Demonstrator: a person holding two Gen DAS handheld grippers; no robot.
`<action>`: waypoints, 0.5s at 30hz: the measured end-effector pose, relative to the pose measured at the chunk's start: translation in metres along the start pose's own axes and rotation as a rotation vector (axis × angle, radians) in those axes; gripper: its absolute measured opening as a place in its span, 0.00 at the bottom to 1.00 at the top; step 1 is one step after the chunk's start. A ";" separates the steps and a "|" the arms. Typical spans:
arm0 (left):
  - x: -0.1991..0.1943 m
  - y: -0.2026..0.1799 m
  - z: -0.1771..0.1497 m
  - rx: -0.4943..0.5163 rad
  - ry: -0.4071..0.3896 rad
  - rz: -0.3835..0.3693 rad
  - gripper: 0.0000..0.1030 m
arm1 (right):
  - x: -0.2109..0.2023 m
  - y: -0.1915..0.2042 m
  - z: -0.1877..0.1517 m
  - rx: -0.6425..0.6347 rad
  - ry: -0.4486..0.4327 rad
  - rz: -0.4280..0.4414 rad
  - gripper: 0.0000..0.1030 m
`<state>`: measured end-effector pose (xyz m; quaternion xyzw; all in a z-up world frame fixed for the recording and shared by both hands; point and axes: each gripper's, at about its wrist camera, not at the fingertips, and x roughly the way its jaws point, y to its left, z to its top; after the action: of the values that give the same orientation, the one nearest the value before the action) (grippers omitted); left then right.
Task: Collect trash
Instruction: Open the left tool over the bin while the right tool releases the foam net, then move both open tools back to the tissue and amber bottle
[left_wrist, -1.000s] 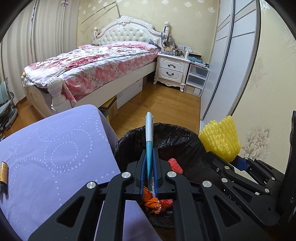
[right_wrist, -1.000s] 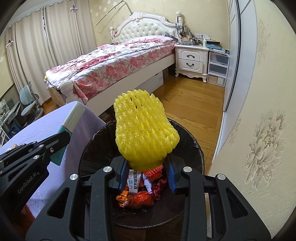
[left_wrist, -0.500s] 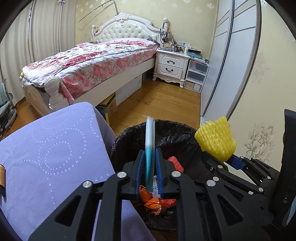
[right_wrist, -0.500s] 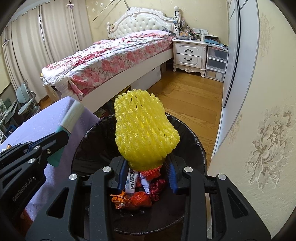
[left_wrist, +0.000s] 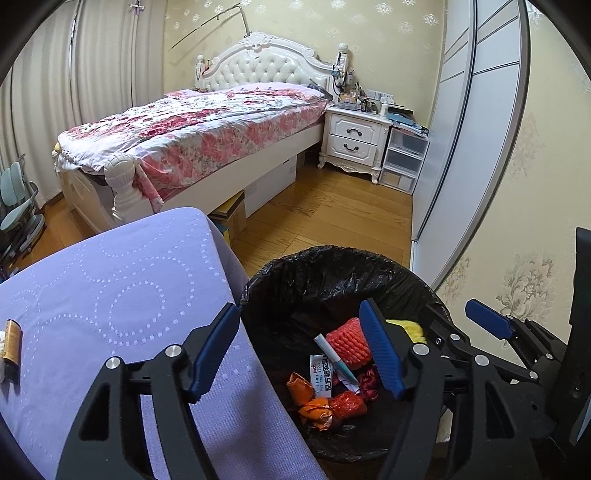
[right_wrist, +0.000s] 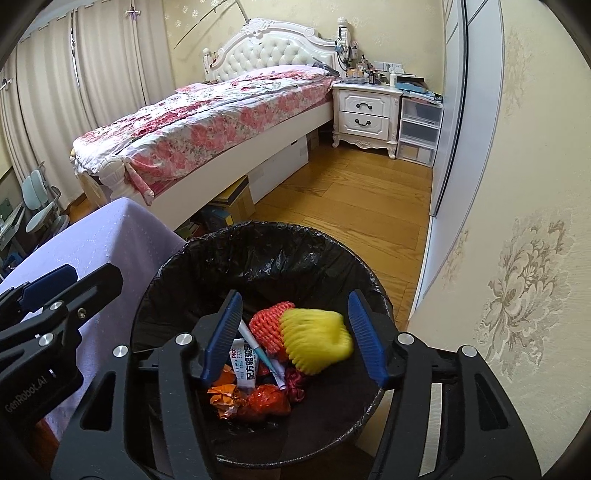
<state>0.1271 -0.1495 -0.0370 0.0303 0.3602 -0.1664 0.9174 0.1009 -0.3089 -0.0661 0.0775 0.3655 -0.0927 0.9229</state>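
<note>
Bedroom, wood floor, purple-covered table at my near left, black-lined bin just beside it.

Step in hand: the drop. My left gripper has its jaws opening with nothing between them; the pen lies down in the bin on the wrappers. My right gripper has its jaws opening too; the yellow foam net sits between them, motion-blurred, free of both pads and, I judge, falling onto the orange net below.

Next move, as I judge it: draw both grippers back from the bin and swing left to the table for what remains.

Views differ. Left wrist alone shows a small brown-labelled item at the table's far left edge, likely the next pickup; of the yellow foam net it catches only a sliver behind its own finger. Right wrist shows that net whole, but of the table only its bin-side part, bare.
</note>
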 end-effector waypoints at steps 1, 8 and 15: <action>-0.001 0.001 0.000 -0.001 0.000 0.002 0.66 | 0.000 0.000 0.000 0.000 0.000 0.000 0.57; -0.007 0.009 -0.003 -0.012 -0.004 0.045 0.72 | -0.006 0.003 -0.004 -0.013 -0.003 -0.013 0.67; -0.021 0.029 -0.008 -0.048 -0.019 0.083 0.75 | -0.015 0.004 -0.006 -0.018 -0.008 -0.017 0.74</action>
<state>0.1168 -0.1143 -0.0308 0.0218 0.3540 -0.1199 0.9273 0.0872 -0.3017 -0.0593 0.0658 0.3634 -0.0976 0.9242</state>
